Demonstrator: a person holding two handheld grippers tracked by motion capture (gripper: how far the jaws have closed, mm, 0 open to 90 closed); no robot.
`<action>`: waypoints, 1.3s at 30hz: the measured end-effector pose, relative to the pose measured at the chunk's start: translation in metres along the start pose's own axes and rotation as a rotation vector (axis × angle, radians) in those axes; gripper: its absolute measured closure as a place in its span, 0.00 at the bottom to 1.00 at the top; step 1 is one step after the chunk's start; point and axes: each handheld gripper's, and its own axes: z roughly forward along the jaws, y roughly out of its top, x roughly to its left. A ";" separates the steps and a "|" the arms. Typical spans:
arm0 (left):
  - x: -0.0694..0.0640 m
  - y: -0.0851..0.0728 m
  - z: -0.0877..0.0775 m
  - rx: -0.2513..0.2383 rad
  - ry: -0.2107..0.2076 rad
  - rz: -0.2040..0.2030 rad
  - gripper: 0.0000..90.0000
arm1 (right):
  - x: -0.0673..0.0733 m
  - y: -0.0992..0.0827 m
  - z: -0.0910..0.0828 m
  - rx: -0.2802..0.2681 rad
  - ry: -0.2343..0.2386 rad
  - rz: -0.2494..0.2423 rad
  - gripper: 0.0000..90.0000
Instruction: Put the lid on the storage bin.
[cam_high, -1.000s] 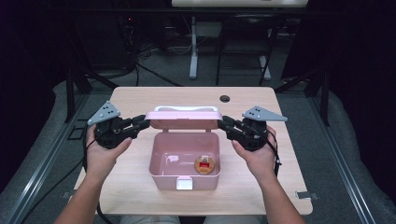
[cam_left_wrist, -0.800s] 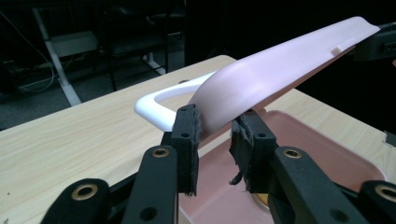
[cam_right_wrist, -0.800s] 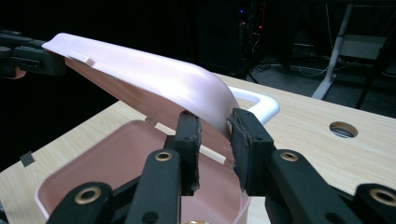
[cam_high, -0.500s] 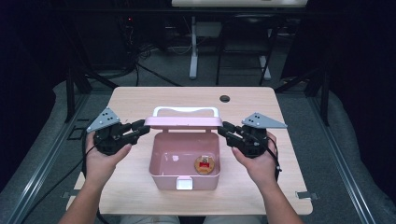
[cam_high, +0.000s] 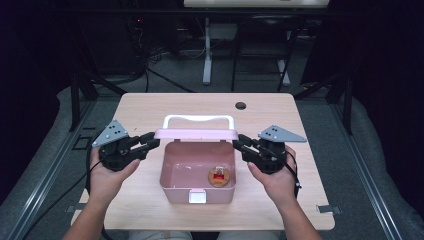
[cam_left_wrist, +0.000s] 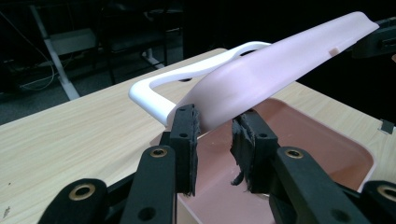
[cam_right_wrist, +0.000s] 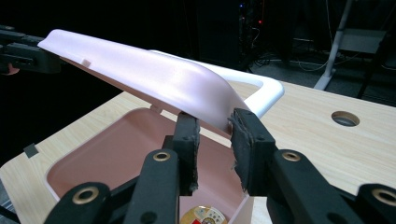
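The pink plastic lidded box (cam_high: 197, 175) sits at the centre of the high view on the pale wooden table (cam_high: 150, 107). Its pink lid with a white handle (cam_high: 196, 132) is half-raised; the left gripper (cam_high: 149, 142) and right gripper (cam_high: 240, 142) each pinch a lid end. A round orange token (cam_high: 219, 176) lies inside. Judging by this, the lid is midway and not yet fully swung.

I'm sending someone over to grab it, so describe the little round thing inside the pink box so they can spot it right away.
On the light wooden table stands an open pink box with its lid raised between two black grippers. Look down at the box's floor, near the front right corner. There lies a small flat round token, golden-brown with a red and white mark on top, the one loose thing in the otherwise plain pink interior.
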 end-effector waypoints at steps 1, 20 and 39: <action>0.000 0.000 -0.001 0.003 0.000 0.002 0.78 | 0.000 -0.001 0.000 -0.003 0.002 0.003 0.79; -0.013 -0.021 -0.013 0.004 -0.012 0.023 0.78 | 0.005 -0.024 -0.006 -0.012 0.015 -0.009 0.79; -0.026 -0.049 -0.021 0.001 -0.031 0.023 0.77 | 0.010 -0.051 -0.012 0.006 0.033 -0.018 0.80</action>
